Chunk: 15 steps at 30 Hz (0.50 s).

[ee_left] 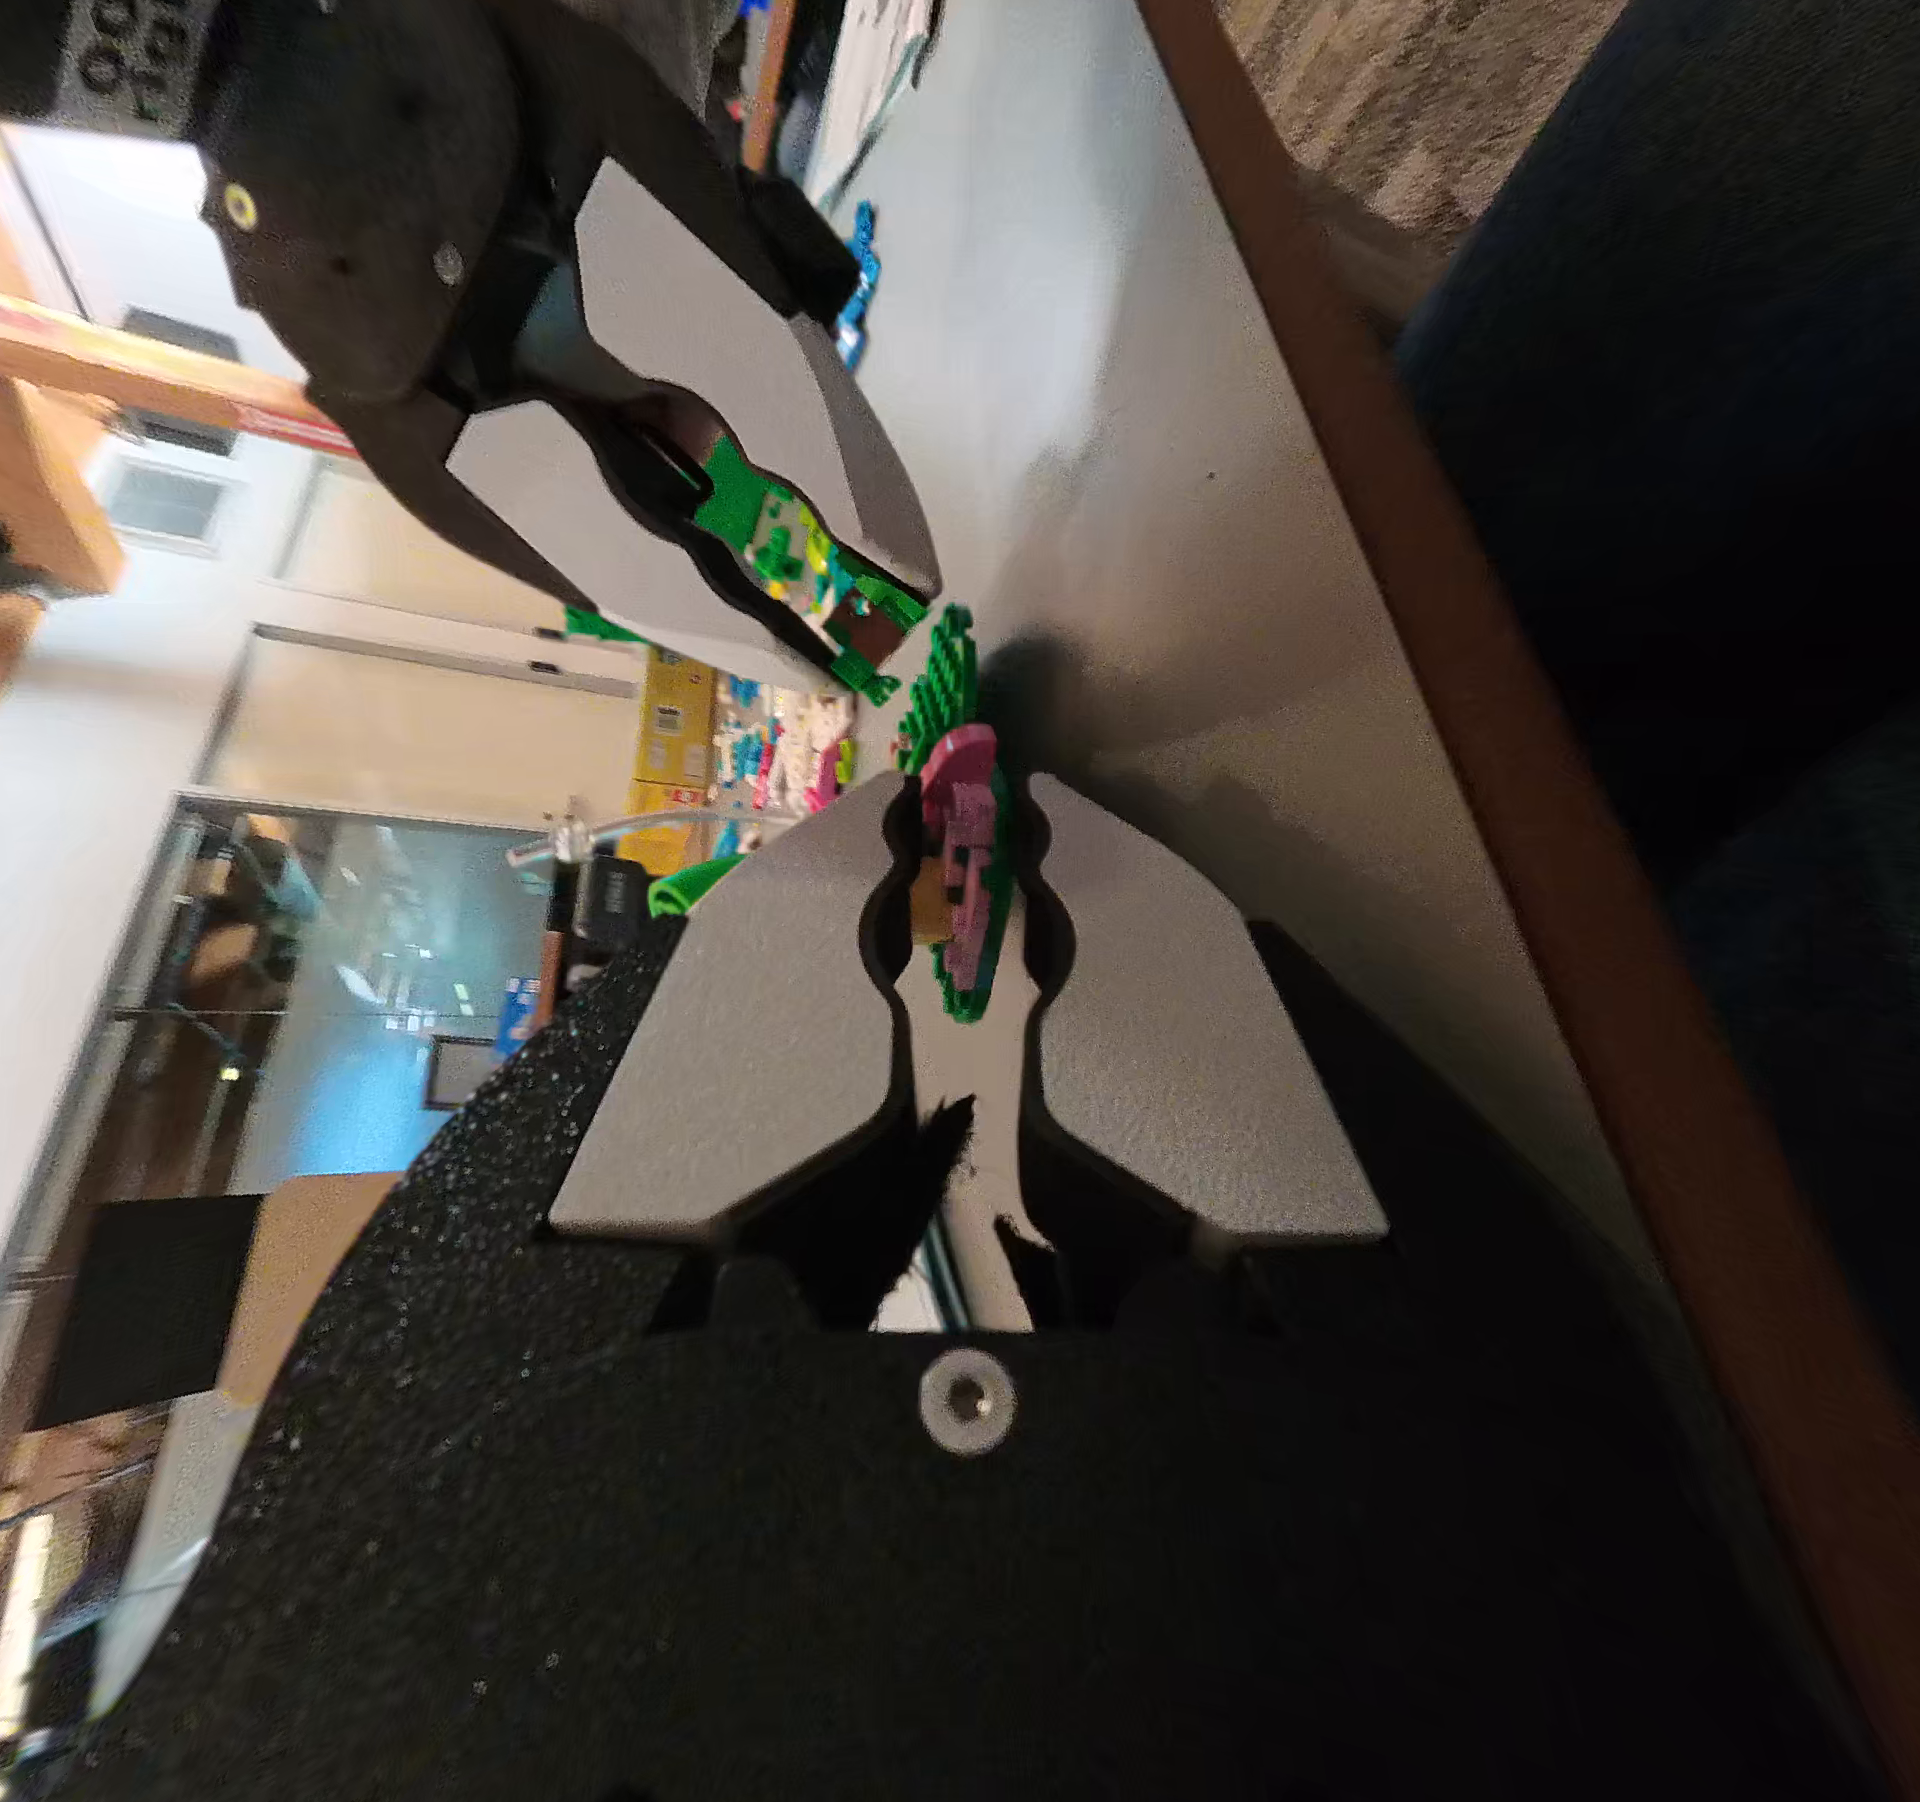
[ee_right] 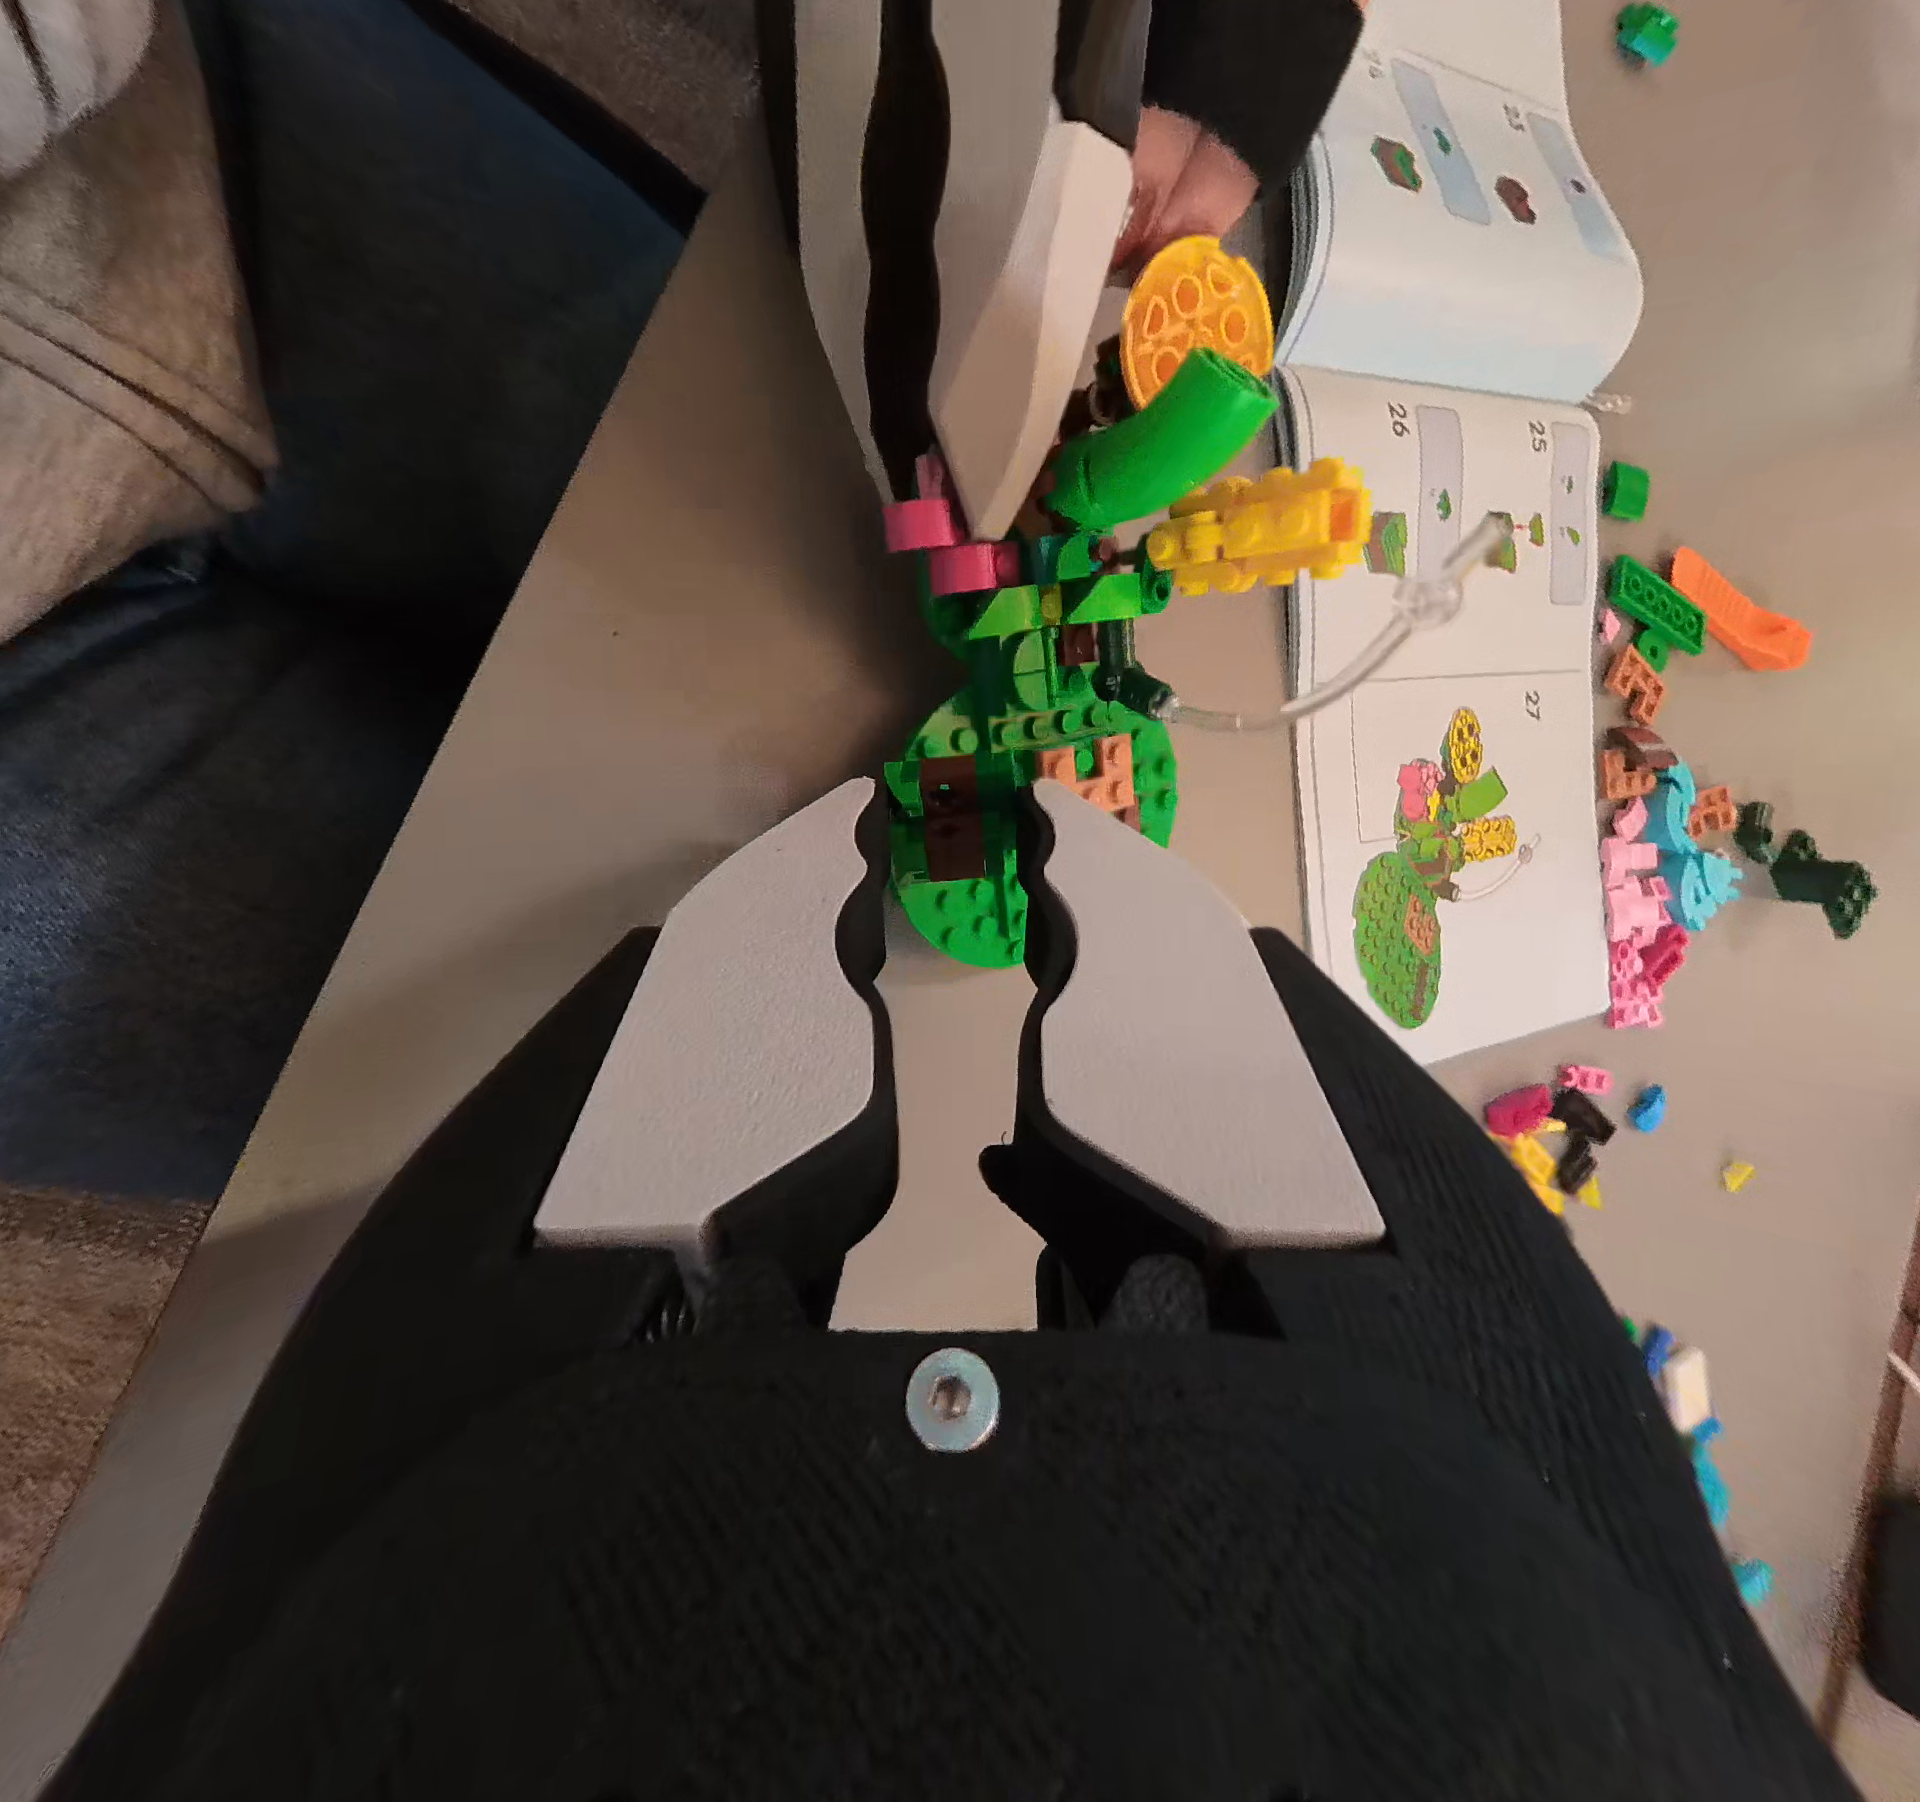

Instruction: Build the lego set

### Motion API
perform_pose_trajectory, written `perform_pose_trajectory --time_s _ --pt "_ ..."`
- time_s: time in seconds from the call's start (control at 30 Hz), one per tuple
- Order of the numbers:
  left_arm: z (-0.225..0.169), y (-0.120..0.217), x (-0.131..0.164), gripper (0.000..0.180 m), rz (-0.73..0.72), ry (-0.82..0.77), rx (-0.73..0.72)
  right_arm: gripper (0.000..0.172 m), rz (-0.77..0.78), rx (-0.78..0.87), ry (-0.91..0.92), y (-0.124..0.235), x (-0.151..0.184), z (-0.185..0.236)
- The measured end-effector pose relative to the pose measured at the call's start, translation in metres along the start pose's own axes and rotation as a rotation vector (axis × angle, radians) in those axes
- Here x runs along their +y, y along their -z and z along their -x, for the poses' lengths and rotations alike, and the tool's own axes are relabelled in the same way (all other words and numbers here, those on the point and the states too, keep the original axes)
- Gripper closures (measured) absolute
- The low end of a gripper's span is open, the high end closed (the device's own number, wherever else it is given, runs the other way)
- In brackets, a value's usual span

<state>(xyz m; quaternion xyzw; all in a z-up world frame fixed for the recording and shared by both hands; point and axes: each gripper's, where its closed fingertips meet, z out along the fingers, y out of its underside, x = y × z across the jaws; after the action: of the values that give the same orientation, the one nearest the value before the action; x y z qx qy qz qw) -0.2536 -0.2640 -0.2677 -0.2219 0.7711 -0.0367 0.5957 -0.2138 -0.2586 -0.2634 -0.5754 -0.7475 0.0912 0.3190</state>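
Grey tabletop (ee_right: 582, 713), dark chair just off its edge. Nearest me, my right gripper (ee_right: 956, 807) is clamped across the round green studded brick base plate (ee_right: 966, 921), pads on its brown block. Beyond, along the model's long axis, my left gripper (ee_right: 940, 495) pinches the pink brick flower (ee_left: 961, 817). Farther off: open instruction booklet (ee_right: 1455, 817), loose coloured bricks (ee_right: 1662, 869).

a home (seemingly): sofa (ee_right: 343, 318), table (ee_right: 644, 609) strewn with toy bricks (ee_right: 1652, 879).

Glossy studded plastic brick model (ee_right: 1039, 765), matt smooth table (ee_right: 623, 713) — paper booklet (ee_right: 1455, 817), rough-textured black hand-held gripper (ee_right: 954, 807) body
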Motion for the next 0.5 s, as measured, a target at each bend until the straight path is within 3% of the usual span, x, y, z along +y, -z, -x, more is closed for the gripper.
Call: perform_pose_trajectory --time_s 0.2,0.33,0.5 --pt "-0.007 0.012 0.004 0.147 0.029 0.143 0.134 0.151 0.033 0.049 -0.045 -0.009 0.006 -0.002" --pt "0.002 0.024 0.009 0.146 0.071 0.209 0.148 0.151 0.044 0.047 -0.072 -0.015 0.008 -0.002" --pt "0.039 0.033 -0.005 0.157 0.037 0.49 -0.012 0.151 -0.165 0.117 -0.113 0.0 -0.015 -0.01"
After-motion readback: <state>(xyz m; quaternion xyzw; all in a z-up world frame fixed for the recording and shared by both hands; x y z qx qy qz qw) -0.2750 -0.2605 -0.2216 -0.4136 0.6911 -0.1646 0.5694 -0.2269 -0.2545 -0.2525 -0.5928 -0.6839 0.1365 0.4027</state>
